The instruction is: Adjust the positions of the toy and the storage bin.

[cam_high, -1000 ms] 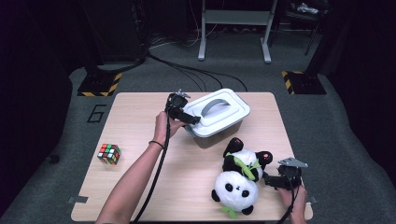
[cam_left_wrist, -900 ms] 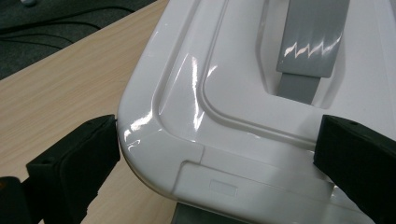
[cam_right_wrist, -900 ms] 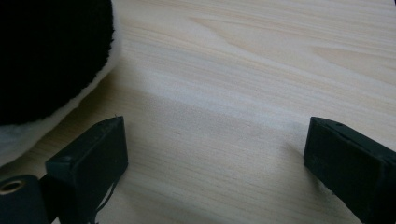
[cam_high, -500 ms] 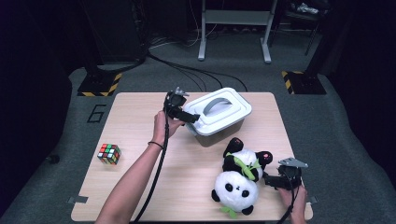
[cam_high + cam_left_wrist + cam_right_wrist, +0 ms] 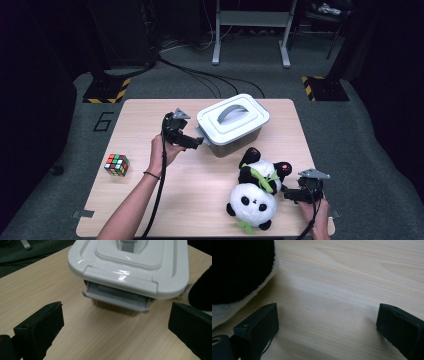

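While the left gripper point(image 5: 199, 142) has drawn nearer the lidded box's point(image 5: 233, 124) latch point(image 5: 117, 298), both tongs stay spread; right gripper point(image 5: 286, 191) idle beside panda point(image 5: 252, 200).

My wooden table point(image 5: 210, 200) carries three things. Landmark: white-lidded box point(image 5: 232, 122) with grey handle, toward the far edge. Panda plush point(image 5: 255, 192) lies nearer me and right of the box, close by. Colour cube point(image 5: 116, 164) sits well left of the box, near the table's left edge
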A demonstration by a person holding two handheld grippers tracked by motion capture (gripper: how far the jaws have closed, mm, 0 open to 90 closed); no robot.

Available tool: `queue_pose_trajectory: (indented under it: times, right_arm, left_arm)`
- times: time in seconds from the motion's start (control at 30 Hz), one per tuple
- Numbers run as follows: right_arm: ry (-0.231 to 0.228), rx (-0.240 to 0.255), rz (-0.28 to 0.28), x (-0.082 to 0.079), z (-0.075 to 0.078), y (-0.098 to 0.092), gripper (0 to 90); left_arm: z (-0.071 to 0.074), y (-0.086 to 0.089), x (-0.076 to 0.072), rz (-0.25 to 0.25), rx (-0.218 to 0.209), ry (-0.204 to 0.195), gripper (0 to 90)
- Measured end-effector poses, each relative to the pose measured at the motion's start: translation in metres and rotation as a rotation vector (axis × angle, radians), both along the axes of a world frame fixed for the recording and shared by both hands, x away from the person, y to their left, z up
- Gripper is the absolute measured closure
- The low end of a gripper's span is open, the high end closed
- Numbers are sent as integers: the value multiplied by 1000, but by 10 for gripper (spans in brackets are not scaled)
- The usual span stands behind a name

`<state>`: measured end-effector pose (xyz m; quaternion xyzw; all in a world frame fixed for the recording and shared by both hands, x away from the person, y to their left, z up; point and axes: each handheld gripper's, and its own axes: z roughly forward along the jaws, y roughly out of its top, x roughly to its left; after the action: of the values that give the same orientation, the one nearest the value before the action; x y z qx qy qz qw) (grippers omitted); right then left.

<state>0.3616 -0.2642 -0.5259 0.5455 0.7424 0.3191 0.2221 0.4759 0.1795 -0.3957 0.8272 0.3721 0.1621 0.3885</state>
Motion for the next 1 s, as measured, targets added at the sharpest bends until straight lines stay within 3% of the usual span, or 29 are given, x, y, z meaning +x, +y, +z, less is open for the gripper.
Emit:
queue_pose_trajectory:
  times: [0.07, 0.17, 0.23, 0.47, 0.73, 1.0]
  right_arm:
    - [-7, -3, -1, -2, 4, -2, 33]
    - [-32, 30, -1, -6, 16, -6, 34]
    - [-43, 31, 5, -8, 25, -7, 34]
    - [-82, 57, 38, -19, 51, -5, 35]
    - [-126, 65, 110, -24, 77, 10, 38]
    - [-122, 50, 159, -14, 88, 27, 43]
  left_arm:
    - [-5, 4, -8, -2, 4, 6, 1]
    - [-14, 8, -17, -4, 10, 15, 1]
    - [-19, 9, -24, -2, -6, 21, 1]
    - [-39, 5, -45, -36, -3, 51, 1]
    - [-58, -17, -76, -114, -18, 91, 1]
    - [-72, -46, -99, -220, -44, 139, 1]
